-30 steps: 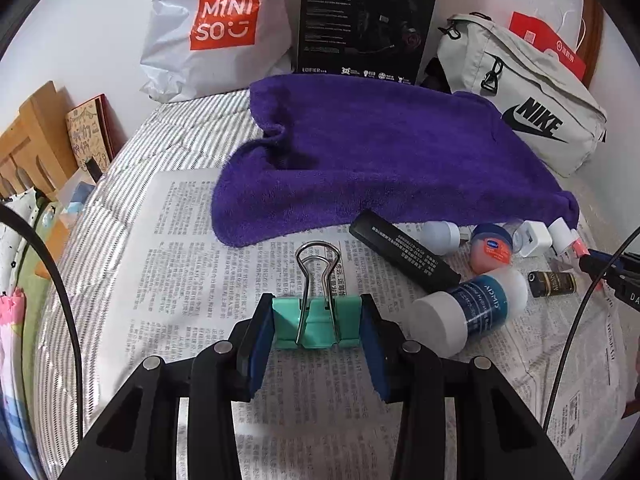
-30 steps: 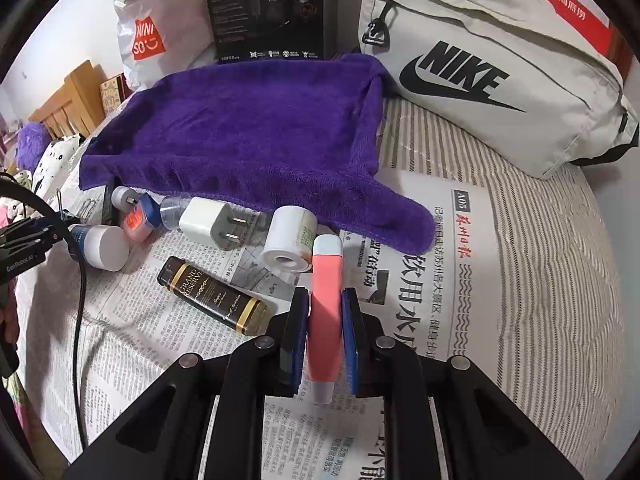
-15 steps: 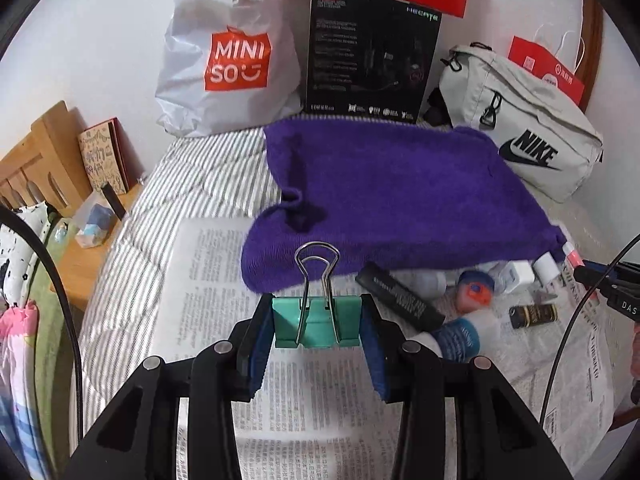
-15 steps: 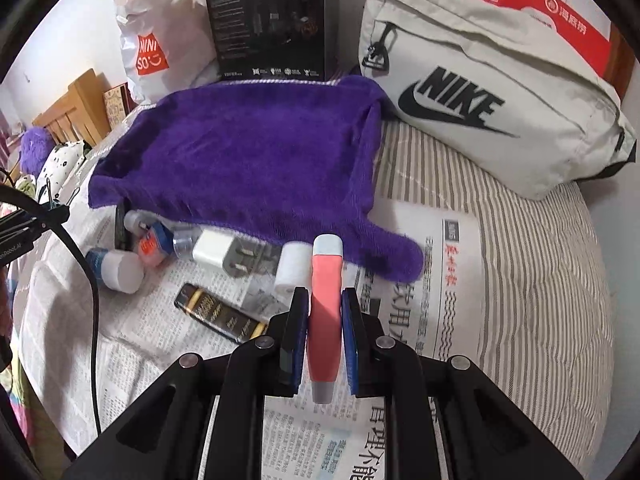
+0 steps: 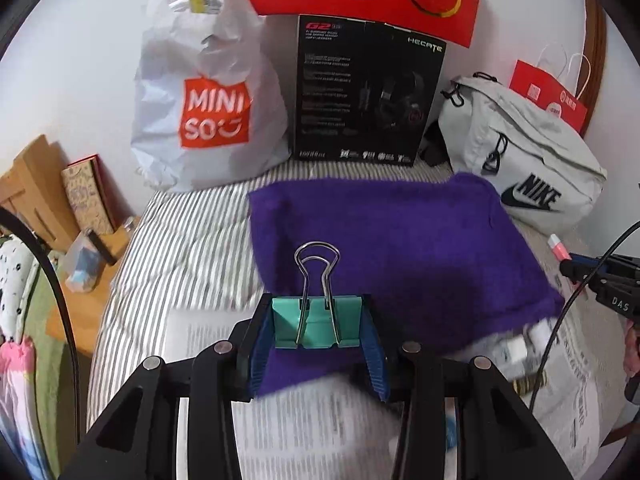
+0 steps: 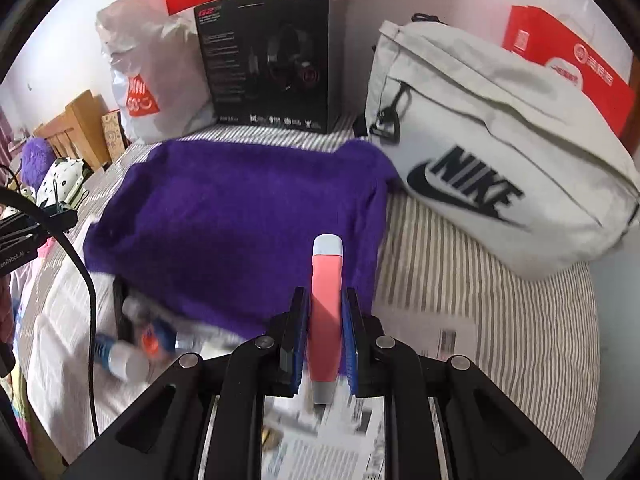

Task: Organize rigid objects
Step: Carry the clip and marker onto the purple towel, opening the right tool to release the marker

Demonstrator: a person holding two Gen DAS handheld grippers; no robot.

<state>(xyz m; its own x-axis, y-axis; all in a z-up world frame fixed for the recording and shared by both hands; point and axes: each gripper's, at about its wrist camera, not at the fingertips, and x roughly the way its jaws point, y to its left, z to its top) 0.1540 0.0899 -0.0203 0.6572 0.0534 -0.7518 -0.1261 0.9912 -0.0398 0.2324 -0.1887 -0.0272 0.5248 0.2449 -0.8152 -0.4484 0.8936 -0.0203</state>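
Observation:
My left gripper (image 5: 318,330) is shut on a teal binder clip (image 5: 318,322) with its wire handles pointing up, held above the near edge of a purple towel (image 5: 384,240). My right gripper (image 6: 324,336) is shut on a pink tube with a white cap (image 6: 326,300), held above the towel's (image 6: 240,220) near right corner; it also shows in the left wrist view (image 5: 560,249). Small items lie blurred on the newspaper (image 6: 60,344) by the towel: a white-capped blue bottle (image 6: 120,360), a white plug (image 5: 516,350).
At the back stand a MINISO bag (image 5: 208,92), a black headset box (image 5: 364,88), a grey Nike bag (image 6: 492,152) and red bags (image 5: 548,96). The striped bed cover (image 6: 480,280) lies under the newspaper. A wooden bedside stand (image 5: 76,316) is at the left.
Both grippers have lifted and pulled back from the newspaper, carrying the clip and the tube. They now hang over the towel's near edge; the small items have dropped lower in view.

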